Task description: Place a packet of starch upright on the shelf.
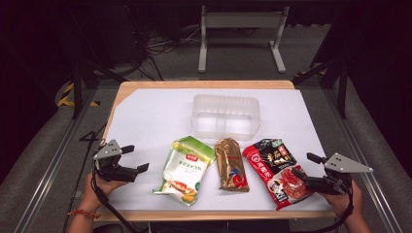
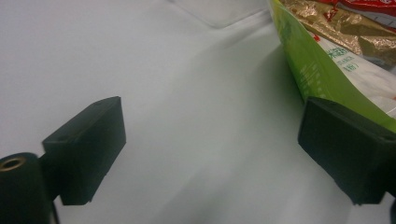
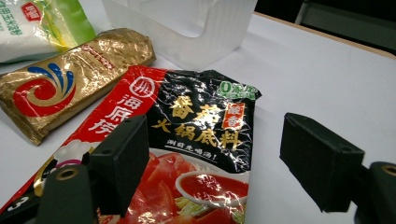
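Note:
Three snack packets lie in a row near the table's front: a green-and-white packet [image 1: 184,170], a gold packet [image 1: 231,164] and a red-and-black packet [image 1: 277,170]. My left gripper [image 1: 136,158] stands open just left of the green-and-white packet [image 2: 317,70], with bare white sheet between its jaws [image 2: 215,149]. My right gripper [image 1: 303,165] is open at the right edge of the red-and-black packet [image 3: 196,121]. One of its jaws hangs over the packet's lower part and the other over the white sheet beside it [image 3: 219,168]. Neither gripper holds anything.
A clear plastic container [image 1: 224,116] stands behind the packets at mid-table, also seen in the right gripper view [image 3: 187,28]. A white sheet [image 1: 145,116] covers the wooden table. The gold packet [image 3: 70,79] lies left of the red one. A metal stand [image 1: 240,34] is on the floor beyond.

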### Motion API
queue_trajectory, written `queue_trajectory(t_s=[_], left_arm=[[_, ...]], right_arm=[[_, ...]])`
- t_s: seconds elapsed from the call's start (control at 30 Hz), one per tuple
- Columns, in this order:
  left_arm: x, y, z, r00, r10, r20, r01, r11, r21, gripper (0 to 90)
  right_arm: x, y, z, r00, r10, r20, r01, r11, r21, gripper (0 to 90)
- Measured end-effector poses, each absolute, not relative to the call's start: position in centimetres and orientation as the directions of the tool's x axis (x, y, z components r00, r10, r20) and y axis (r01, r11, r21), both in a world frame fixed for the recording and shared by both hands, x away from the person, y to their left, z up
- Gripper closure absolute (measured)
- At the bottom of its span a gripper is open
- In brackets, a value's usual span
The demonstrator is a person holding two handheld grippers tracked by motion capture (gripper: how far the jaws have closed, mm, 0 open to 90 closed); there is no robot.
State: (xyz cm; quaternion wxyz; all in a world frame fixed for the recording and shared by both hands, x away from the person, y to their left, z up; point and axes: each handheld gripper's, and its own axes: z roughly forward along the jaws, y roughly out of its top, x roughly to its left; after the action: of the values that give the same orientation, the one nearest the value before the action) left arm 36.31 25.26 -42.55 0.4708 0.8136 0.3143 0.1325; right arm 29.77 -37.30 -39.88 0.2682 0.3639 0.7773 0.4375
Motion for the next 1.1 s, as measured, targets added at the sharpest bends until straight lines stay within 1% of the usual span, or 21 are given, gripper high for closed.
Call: queue_trajectory(t_s=[0.07,0.1,0.2,0.27,0.3,0.47,0.5,0.67,0.8,0.83,0.97,1.07,1.1], left_arm=[[36.2,25.3,-42.5,0.761,0.645,-0.076,0.38,-0.347,0.857,8.6],[36.1,25.3,-42.3,0.78,0.621,-0.081,0.366,-0.347,0.863,7.7],[35.9,25.1,-42.1,0.784,0.617,-0.073,0.36,-0.355,0.863,9.5],[35.8,25.0,-42.0,0.805,0.587,-0.085,0.352,-0.358,0.865,11.6],[35.8,24.9,-41.9,0.804,0.589,-0.084,0.355,-0.362,0.862,12.2],[36.4,24.1,-41.8,0.823,0.55,-0.144,0.385,-0.353,0.853,13.9],[36.6,23.8,-41.8,0.828,0.543,-0.138,0.38,-0.364,0.85,14.0],[37.1,22.2,-41.7,0.845,0.504,-0.177,0.401,-0.379,0.834,14.6],[37.9,21.3,-41.4,0.851,0.466,-0.243,0.431,-0.356,0.829,16.4],[38.0,21.0,-41.3,0.853,0.451,-0.264,0.444,-0.358,0.821,16.1],[39.1,19.2,-41.2,0.864,0.412,-0.291,0.454,-0.384,0.804,14.4],[40.0,18.6,-41.6,0.861,0.404,-0.31,0.471,-0.397,0.788,15.6],[40.7,18.3,-41.8,0.853,0.404,-0.331,0.491,-0.404,0.772,15.1]], right_arm=[[29.8,-37.2,-39.9,-0.594,0.798,-0.1,0.33,0.355,0.874,24.4],[29.7,-37.1,-40.0,-0.602,0.792,-0.103,0.33,0.364,0.871,24.3],[29.6,-37.0,-40.0,-0.602,0.791,-0.106,0.332,0.369,0.868,24.3],[29.5,-36.9,-39.9,-0.604,0.79,-0.106,0.331,0.369,0.868,24.3],[29.6,-36.9,-39.9,-0.604,0.79,-0.103,0.333,0.367,0.869,24.0],[29.5,-36.6,-40.1,-0.609,0.786,-0.103,0.342,0.378,0.86,24.2],[29.5,-36.6,-40.1,-0.611,0.785,-0.103,0.343,0.379,0.86,24.2],[29.6,-36.7,-40.1,-0.612,0.786,-0.087,0.348,0.366,0.863,24.1],[29.6,-36.5,-40.2,-0.622,0.779,-0.076,0.355,0.367,0.86,25.2],[29.6,-36.4,-40.2,-0.625,0.777,-0.077,0.354,0.37,0.859,25.1],[29.6,-36.3,-40.3,-0.627,0.774,-0.086,0.354,0.381,0.854,25.1],[29.6,-36.3,-40.3,-0.631,0.771,-0.083,0.356,0.383,0.852,25.3],[29.6,-36.2,-40.4,-0.633,0.77,-0.086,0.355,0.387,0.851,25.1]])
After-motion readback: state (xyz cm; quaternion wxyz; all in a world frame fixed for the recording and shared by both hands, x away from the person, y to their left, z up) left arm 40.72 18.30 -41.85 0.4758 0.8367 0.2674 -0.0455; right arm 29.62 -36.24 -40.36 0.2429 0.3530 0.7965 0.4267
